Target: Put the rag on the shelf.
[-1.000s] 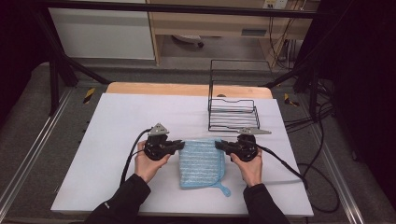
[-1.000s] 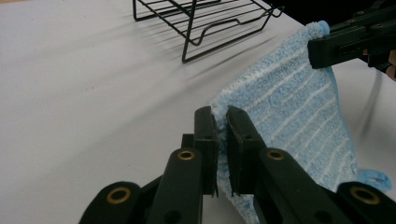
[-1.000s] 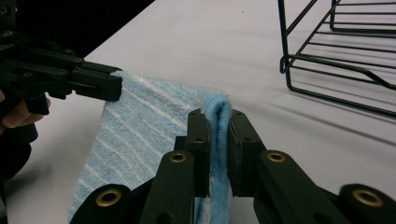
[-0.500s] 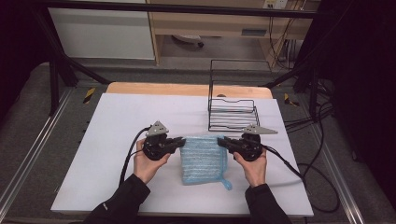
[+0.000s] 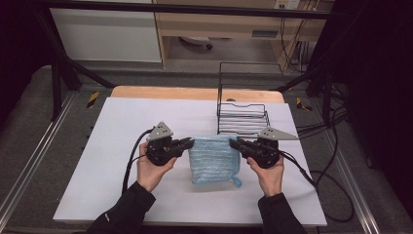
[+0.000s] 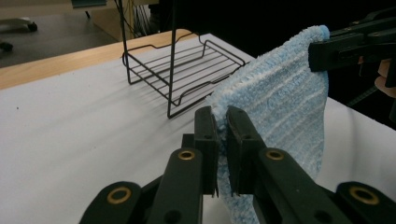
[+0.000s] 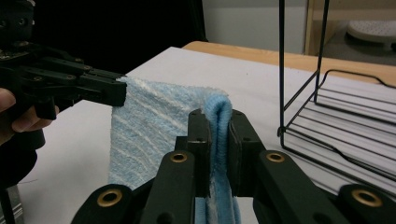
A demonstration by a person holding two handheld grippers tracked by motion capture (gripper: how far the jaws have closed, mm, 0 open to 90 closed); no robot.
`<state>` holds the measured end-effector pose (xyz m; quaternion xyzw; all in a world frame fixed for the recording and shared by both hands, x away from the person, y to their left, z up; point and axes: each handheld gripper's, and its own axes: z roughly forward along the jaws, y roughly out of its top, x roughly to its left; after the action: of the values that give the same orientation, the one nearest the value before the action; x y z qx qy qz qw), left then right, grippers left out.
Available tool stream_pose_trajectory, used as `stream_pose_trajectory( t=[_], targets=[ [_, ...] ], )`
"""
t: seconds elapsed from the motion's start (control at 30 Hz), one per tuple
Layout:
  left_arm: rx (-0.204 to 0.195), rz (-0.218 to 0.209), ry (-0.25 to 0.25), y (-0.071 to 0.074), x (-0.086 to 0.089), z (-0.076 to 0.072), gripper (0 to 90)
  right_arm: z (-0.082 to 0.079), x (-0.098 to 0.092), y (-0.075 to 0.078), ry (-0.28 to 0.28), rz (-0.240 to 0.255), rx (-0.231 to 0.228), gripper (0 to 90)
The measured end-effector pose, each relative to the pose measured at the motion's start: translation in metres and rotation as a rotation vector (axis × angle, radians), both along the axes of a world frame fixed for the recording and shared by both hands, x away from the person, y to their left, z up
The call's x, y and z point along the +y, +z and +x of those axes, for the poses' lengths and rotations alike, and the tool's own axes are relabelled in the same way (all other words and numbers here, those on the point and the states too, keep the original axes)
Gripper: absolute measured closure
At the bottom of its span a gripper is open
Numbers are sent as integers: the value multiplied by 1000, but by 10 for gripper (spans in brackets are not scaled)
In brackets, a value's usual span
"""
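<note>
While both tongs are clamped, each holds one top corner of a blue cloth [image 5: 213,159]. The left gripper [image 5: 189,142] has its jaws nearly together with only the cloth's thickness between them, as the left gripper view confirms on the cloth [image 6: 275,107]. The right gripper [image 5: 234,143] is closed likewise on a folded, thicker edge of the cloth [image 7: 154,121].

The cloth hangs stretched between the two grippers over the middle of the white table [image 5: 107,146], its lower part draping toward six o'clock; whether the bottom edge touches the table cannot be told. A small loop shows at its lower right corner.

A black wire rack [image 5: 242,117] stands at about one o'clock from the cloth, near but apart from it. A wooden board edge [image 5: 160,92] lies at twelve o'clock.

Judgement: the step in hand appears to be lifting the cloth for a fold or a carry. The next move calls for both hands to travel together, keeping the top edge taut and level, without snagging the rack's wires.
</note>
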<state>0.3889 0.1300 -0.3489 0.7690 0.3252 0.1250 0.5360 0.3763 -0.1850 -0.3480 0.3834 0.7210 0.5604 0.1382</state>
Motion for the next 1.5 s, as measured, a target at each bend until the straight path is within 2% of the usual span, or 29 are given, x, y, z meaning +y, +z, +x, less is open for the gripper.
stream_pose_trajectory(
  t=[0.23, 0.57, 1.1, 1.13, 1.3, 1.5],
  targets=[
    [-39, -23, 3, 14, 0, -3, 835, -7, 0, 18, -8, 5, -60, 818],
    [-89, -48, 15, 32, -10, 2, 836, -9, -7, 35, -45, 25, -117, 819],
    [-158, -137, 27, 58, -27, 10, 838, -14, -13, 60, -125, 33, -235, 820],
    [-165, -143, 27, 59, -27, 10, 838, -15, -14, 64, -132, 38, -252, 820],
    [-205, -170, 29, 69, -28, 10, 839, -15, -15, 72, -139, 49, -278, 821],
    [-228, -185, 30, 76, -33, 13, 839, -17, -17, 82, -159, 45, -317, 821]
  ],
)
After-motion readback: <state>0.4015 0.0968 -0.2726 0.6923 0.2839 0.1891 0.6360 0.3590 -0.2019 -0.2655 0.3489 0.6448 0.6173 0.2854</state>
